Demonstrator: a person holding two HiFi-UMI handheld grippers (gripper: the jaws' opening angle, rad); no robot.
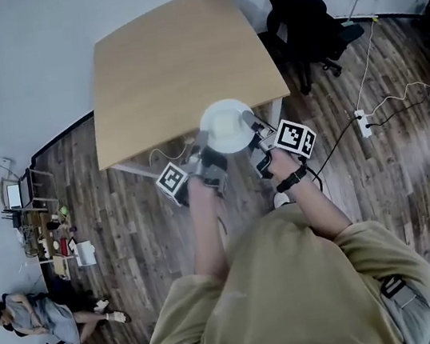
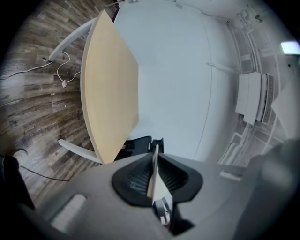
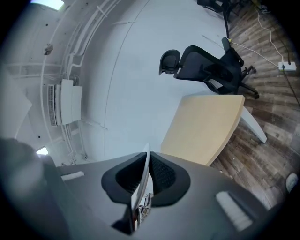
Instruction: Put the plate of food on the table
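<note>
Clamped edge-on in the left tool (image 2: pixel 153 174): the thin white rim of the plate (image 1: pixel 226 127), with the jaws closed down to that sliver. Pinched the same way at the opposite rim by the right tool (image 3: pixel 143 180), jaws nearly together. Held up between both tools, overlapping the near edge of the wooden tabletop (image 1: pixel 173 60) in the head view, not resting on it. Too washed-out to tell what lies on the plate. Past the tabletop's far corner, a black office chair (image 1: pixel 298 8) on the plank floor (image 1: pixel 149 218).
</note>
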